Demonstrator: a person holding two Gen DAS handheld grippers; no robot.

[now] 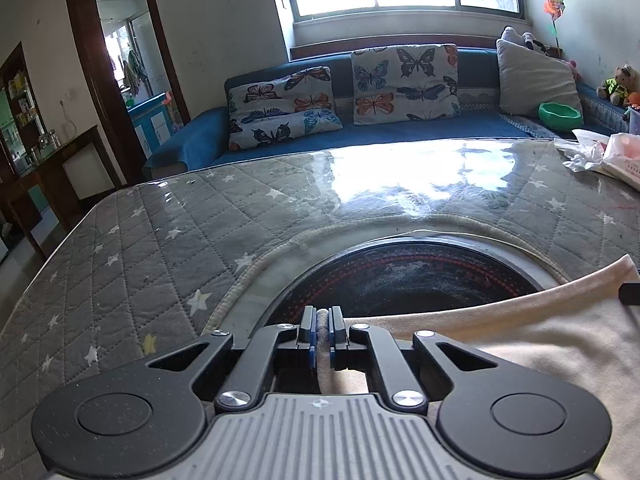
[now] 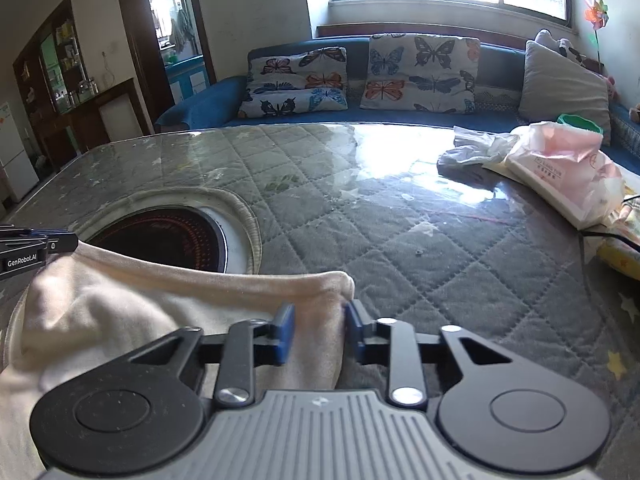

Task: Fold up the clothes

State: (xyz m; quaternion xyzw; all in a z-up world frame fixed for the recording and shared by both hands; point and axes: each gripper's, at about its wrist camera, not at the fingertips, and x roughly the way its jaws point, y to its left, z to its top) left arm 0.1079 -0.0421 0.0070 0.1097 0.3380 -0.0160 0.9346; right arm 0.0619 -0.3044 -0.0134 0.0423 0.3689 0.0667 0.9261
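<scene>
A cream garment (image 1: 520,340) lies on the near part of the grey quilted table cover (image 1: 160,240). My left gripper (image 1: 322,316) is shut on a thin fold of the garment's edge, which shows white between the blue pads. In the right wrist view the garment (image 2: 160,304) stretches from my left gripper (image 2: 60,245) at the left edge to its right corner. My right gripper (image 2: 318,316) straddles that corner. Its blue pads stand apart and blurred, and the cloth lies unsqueezed between them. A black bit of the right gripper (image 1: 630,294) shows at the far right.
A round black cooktop (image 2: 168,236) sits in a cutout of the cover, partly under the garment's far edge. Plastic bags and a packet (image 2: 560,168) lie at the table's right. A blue sofa (image 1: 400,132) with cushions and a green bowl (image 1: 560,116) stands behind.
</scene>
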